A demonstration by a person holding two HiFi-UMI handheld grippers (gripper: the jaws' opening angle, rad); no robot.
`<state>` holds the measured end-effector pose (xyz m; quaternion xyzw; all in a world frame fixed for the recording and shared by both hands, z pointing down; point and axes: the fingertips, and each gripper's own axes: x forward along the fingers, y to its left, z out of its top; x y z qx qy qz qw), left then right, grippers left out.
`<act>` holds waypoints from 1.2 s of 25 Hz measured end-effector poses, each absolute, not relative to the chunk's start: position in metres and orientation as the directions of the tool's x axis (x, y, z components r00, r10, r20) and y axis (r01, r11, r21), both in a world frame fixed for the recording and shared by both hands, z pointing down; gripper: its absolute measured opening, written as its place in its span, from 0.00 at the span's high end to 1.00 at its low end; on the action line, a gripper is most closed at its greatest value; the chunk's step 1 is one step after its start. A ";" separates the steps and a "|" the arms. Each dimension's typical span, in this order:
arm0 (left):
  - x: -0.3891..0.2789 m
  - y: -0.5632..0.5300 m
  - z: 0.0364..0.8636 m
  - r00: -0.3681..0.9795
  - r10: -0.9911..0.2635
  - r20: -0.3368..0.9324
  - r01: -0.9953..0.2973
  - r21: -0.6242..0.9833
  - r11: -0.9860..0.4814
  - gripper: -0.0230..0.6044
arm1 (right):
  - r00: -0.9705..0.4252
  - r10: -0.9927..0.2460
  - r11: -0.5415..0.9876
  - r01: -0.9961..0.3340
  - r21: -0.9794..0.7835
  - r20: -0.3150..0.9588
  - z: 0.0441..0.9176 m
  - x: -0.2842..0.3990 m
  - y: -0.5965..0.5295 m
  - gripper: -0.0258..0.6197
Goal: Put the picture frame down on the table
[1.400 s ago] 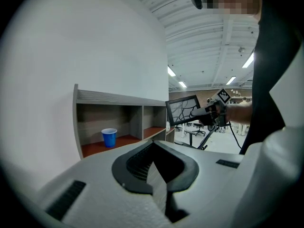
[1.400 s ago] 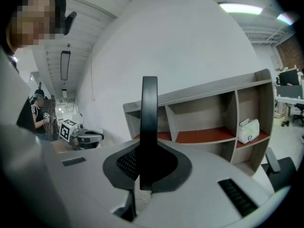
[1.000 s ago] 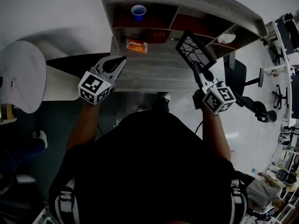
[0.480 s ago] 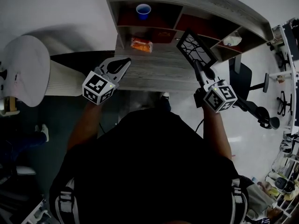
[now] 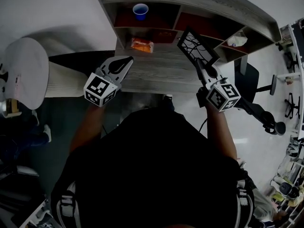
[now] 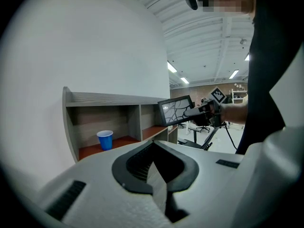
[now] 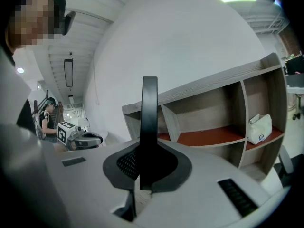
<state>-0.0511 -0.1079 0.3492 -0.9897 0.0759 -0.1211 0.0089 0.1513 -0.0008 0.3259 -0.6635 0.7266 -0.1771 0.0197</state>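
Over the table (image 5: 156, 77), the right gripper (image 5: 199, 66) was clamped on the picture frame (image 5: 195, 45). The left gripper (image 5: 127, 61), at the table's left edge, was closed and empty.

In the right gripper view the picture frame (image 7: 149, 122) shows only its thin edge, its lower end hidden inside the right gripper (image 7: 145, 172). At 12 o'clock of the head view, the orange packet (image 5: 142, 45) is too small to identify.
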 end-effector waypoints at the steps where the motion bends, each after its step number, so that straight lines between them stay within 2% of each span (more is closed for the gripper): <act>1: -0.047 -0.109 0.349 0.959 -0.155 0.238 -0.151 -0.035 -0.988 0.94 | -0.120 -0.970 0.057 -0.957 -0.283 0.209 0.326 0.156 -0.002 0.93; 12: -0.023 -0.121 0.365 0.943 -0.188 0.274 -0.194 -0.003 -0.981 0.94 | -0.204 -0.942 0.126 -0.950 -0.285 0.266 0.344 0.173 -0.024 0.93; 30: -0.023 -0.148 0.393 0.903 -0.282 0.324 -0.314 0.047 -0.948 0.94 | -0.392 -0.853 0.280 -0.901 -0.332 0.345 0.388 0.149 -0.069 0.93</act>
